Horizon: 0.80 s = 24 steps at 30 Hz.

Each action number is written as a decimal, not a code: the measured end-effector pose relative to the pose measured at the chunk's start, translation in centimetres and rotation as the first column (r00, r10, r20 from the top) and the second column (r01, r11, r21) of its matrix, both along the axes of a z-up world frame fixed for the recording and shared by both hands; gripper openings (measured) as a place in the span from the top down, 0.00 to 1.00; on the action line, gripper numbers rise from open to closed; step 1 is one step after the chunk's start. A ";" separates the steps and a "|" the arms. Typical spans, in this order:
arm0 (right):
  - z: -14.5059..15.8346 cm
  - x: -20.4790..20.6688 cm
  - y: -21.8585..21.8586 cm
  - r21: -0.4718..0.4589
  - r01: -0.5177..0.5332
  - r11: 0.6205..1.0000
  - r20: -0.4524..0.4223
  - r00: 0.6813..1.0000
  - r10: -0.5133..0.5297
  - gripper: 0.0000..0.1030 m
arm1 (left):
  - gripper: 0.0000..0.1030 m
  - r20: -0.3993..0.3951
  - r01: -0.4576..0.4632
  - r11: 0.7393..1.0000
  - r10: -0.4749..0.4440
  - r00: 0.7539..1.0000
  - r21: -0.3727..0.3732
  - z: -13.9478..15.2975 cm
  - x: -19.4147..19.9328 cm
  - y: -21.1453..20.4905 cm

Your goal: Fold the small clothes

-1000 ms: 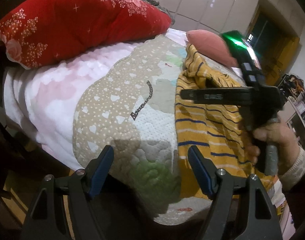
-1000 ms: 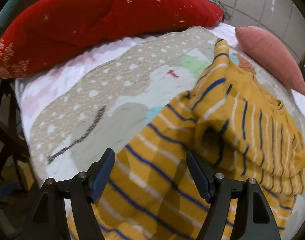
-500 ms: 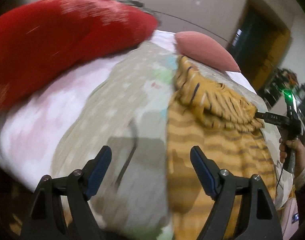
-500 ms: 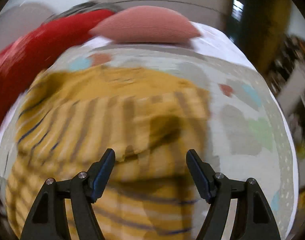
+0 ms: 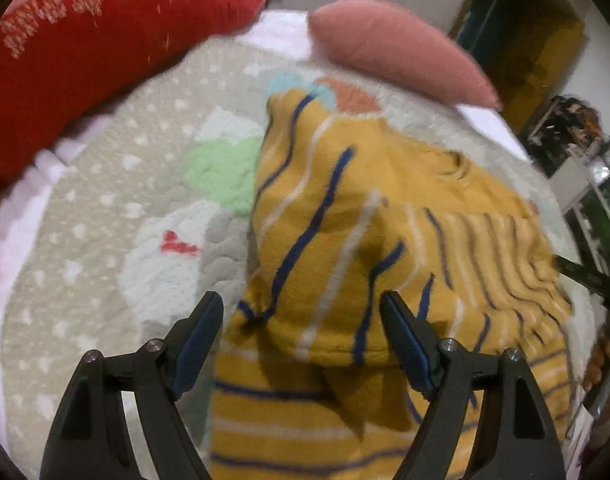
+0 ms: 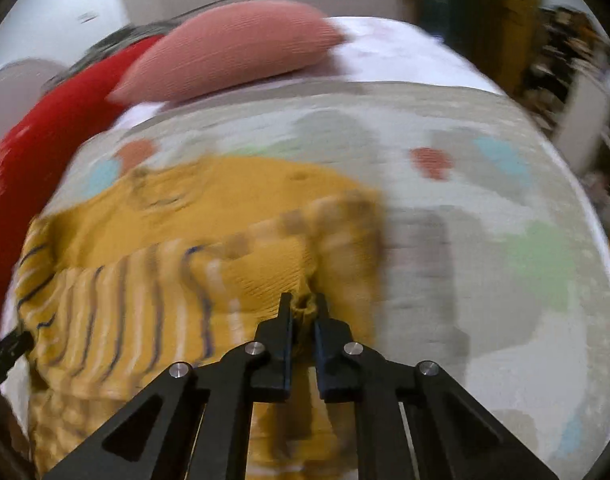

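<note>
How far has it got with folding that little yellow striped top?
Partly done: one sleeve of the yellow striped top already lies folded across its body. In hand: the right gripper is shut on a bunched bit of its edge. The left gripper hovers open over it. The rest of the folding remains.

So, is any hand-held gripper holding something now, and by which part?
The right hand-held gripper pinches a bunched edge fold of the yellow striped sweater. The left hand-held gripper is open, holding nothing.
</note>
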State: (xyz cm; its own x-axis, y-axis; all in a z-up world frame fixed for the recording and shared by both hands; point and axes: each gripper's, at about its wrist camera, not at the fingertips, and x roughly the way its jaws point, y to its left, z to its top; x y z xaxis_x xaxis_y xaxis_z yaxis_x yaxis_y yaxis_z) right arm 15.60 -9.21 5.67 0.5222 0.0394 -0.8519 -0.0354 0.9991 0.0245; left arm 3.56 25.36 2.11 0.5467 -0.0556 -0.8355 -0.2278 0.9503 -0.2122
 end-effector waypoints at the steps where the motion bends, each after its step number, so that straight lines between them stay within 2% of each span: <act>1: -0.4 0.1 -0.5 -0.048 0.032 0.998 -0.014 0.999 -0.033 0.93 | 0.19 -0.014 -0.010 1.000 0.010 1.000 -0.001 -0.4 0.4 0.0; 2: -1.0 0.1 -1.1 -0.046 0.037 0.998 -0.047 0.998 -0.039 0.92 | 0.18 -0.013 -0.019 1.000 0.019 1.000 0.001 -0.6 0.4 -0.2; 4: -1.1 -0.7 -2.6 0.078 0.025 0.997 -0.079 0.997 -0.019 0.92 | 0.18 -0.003 -0.019 1.000 0.019 1.000 0.025 -0.1 -0.1 -0.5; 6: -0.3 -2.2 -3.5 0.146 0.021 0.989 -0.066 0.998 -0.011 0.86 | 0.18 0.011 -0.017 0.999 0.017 1.000 0.042 0.7 -1.2 -0.6; 8: 1.1 -4.6 -4.4 0.194 0.002 0.981 -0.041 0.999 0.006 0.66 | 0.18 0.043 -0.016 0.998 0.013 0.999 0.059 2.2 -3.1 -0.7; 9: 2.0 -6.3 -4.9 0.218 -0.021 0.976 -0.025 0.999 0.027 0.62 | 0.18 0.073 -0.018 0.997 0.013 0.997 0.071 3.1 -4.6 -0.7; 12: 3.8 -9.8 -5.2 0.213 -0.067 0.975 0.006 0.998 0.067 0.56 | 0.18 0.137 -0.032 0.993 0.015 0.990 0.118 5.4 -8.9 -1.2; 14: 4.7 -12.4 -5.8 0.202 -0.094 0.975 0.021 0.996 0.092 0.48 | 0.18 0.152 -0.035 0.990 0.014 0.988 0.138 6.0 -11.3 -1.6; 16: 5.1 -14.9 -6.4 0.197 -0.106 0.975 0.030 0.994 0.102 0.46 | 0.18 0.155 -0.032 0.988 0.008 0.988 0.150 6.3 -13.9 -2.3; 20: 4.4 -18.7 -7.6 0.212 -0.104 0.972 0.009 0.994 0.105 0.43 | 0.18 0.167 -0.018 0.993 -0.001 0.986 0.113 5.9 -17.9 -3.5; 24: 2.2 -21.7 -8.6 0.264 -0.081 0.961 -0.038 0.995 0.094 0.43 | 0.18 0.153 0.015 0.999 -0.021 0.988 0.038 5.2 -21.3 -4.4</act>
